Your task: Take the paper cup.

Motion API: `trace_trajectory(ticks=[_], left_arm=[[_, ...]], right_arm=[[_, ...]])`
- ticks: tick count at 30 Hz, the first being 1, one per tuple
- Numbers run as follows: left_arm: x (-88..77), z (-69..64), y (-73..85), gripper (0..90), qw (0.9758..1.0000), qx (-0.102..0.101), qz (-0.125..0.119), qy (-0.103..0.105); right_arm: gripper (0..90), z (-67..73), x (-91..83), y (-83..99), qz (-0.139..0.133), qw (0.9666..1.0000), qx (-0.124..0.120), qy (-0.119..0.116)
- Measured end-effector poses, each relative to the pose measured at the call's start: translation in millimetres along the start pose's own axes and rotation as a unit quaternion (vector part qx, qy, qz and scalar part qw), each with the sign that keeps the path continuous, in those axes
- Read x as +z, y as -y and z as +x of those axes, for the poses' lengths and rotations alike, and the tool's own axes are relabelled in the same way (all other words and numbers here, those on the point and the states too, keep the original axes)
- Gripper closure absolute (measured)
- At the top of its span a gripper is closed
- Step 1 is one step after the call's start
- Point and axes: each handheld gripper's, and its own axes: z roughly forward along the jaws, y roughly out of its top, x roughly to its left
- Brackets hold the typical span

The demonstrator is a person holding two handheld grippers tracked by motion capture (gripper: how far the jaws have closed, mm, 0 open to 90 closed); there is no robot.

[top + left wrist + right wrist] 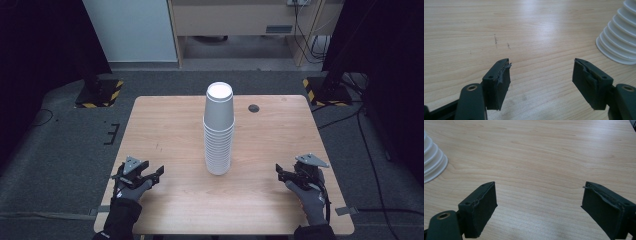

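Both grippers rest low on the table (165, 125), jaws spread wide and empty. The cup stack (219, 130) stands upside down between them, ahead of the left gripper (152, 174) and right gripper (284, 174). Best bet: steady the lower cups, then pinch the top cup squarely.

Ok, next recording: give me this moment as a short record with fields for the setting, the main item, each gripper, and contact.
setting: wooden table, dark floor around it
main item: stack of white paper cups, upside down, upright near the table's middle
left gripper: open, nothing between the jaws, low at the near left of the table
right gripper: open, nothing between the jaws, low at the near right
contact: neither gripper touches the stack; it stands between them, apart from both
other: small dark round spot on the table beyond the stack
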Motion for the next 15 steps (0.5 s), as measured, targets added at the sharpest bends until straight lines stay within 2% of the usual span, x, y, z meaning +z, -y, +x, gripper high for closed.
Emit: trace_trajectory(ticks=[10,15], left_arm=[[1.0,-3.3,-0.2,28.3,0.9999,0.014,0.004,0.007],[1.3,-3.8,0.2,27.1,0.9998,0.017,0.003,0.008]], right_arm=[[12.9,2.6,-8.0,-3.5,-0.016,0.9999,-0.003,-0.005],[12.8,7.4,-14.8,-9.3,-0.035,0.9992,0.000,-0.021]])
